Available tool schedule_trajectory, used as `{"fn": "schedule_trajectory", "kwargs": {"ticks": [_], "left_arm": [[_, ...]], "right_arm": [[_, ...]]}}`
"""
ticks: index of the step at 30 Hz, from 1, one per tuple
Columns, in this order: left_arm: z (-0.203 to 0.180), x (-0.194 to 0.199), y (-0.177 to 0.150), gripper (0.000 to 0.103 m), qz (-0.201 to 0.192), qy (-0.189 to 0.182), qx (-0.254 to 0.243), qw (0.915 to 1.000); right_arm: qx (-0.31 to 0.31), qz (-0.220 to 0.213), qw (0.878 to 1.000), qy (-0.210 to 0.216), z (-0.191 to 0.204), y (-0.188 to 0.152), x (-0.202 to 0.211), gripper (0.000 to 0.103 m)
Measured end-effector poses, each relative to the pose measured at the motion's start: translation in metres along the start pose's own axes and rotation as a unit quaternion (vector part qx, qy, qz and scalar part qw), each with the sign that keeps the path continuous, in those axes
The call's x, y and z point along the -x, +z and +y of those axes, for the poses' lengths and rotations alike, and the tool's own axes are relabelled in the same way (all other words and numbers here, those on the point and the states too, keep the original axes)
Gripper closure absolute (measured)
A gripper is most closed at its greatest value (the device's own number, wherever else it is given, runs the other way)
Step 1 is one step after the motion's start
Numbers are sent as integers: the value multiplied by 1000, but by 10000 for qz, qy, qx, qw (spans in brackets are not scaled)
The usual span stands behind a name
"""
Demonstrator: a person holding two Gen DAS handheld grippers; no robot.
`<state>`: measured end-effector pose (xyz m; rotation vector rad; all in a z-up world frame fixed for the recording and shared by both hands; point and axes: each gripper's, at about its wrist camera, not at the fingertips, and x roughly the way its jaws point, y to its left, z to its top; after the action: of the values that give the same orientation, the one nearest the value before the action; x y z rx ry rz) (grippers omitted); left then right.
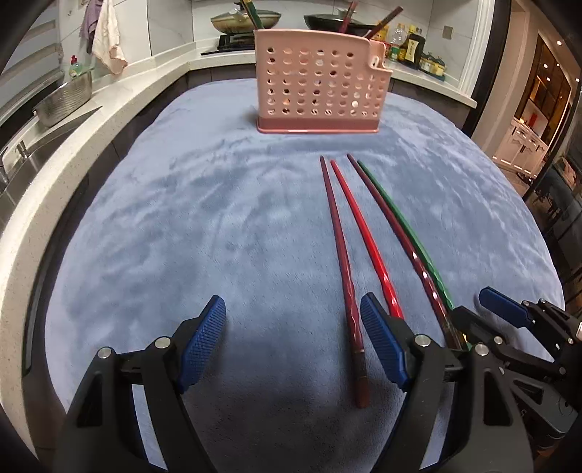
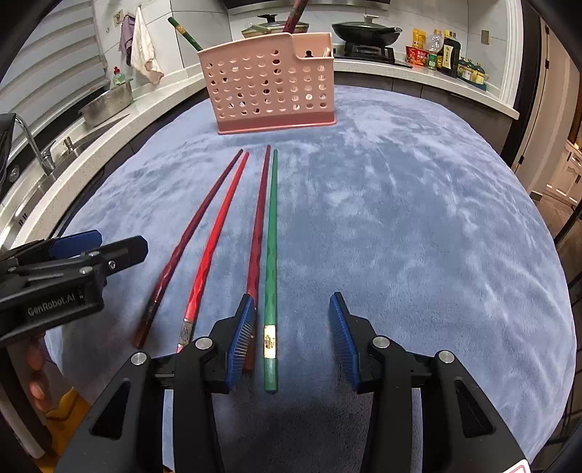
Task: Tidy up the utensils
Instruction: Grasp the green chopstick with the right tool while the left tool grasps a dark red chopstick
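Observation:
Four chopsticks lie side by side on the blue cloth: a maroon one (image 1: 340, 254), a bright red one (image 1: 363, 225), a dark red one (image 1: 393, 225) and a green one (image 1: 403, 225). My left gripper (image 1: 291, 342) is open low over the cloth, with the maroon stick's butt end between its fingers, close to the right pad. My right gripper (image 2: 293, 327) is open around the green chopstick (image 2: 271, 254), and its pads stand apart from the stick. The dark red stick (image 2: 258, 225) runs under its left finger. A pink perforated holder (image 2: 269, 83) stands upright behind, with chopsticks poking out of it.
A blue fleece cloth (image 2: 400, 218) covers the table. A white counter wraps around it, with a sink (image 1: 22, 163) and steel colander (image 1: 65, 98) at the left. Pans (image 1: 247, 18) and bottles (image 2: 443, 47) stand at the back.

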<state>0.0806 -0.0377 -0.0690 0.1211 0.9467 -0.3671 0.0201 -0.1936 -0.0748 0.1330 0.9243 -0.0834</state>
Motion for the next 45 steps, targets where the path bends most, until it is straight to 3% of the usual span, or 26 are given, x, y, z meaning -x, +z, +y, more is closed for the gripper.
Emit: {"fn": "schedule_trajectory", "kwargs": {"ticks": [30, 34, 38, 45], "left_arm": [[-14, -18, -21, 34, 305, -89, -332, 9989], [-14, -14, -25, 48, 302, -205, -390, 9986], [-11, -11, -26, 79, 308, -340, -366, 9983], [-5, -10, -27, 95, 356, -574, -202, 9975]], "right_arm": [[2, 119, 9999, -47, -4, -9, -8, 68], [1, 120, 9999, -31, -4, -9, -9, 72], [46, 117, 9999, 16, -1, -9, -9, 83], [129, 120, 9998, 89, 2, -9, -7, 95]]}}
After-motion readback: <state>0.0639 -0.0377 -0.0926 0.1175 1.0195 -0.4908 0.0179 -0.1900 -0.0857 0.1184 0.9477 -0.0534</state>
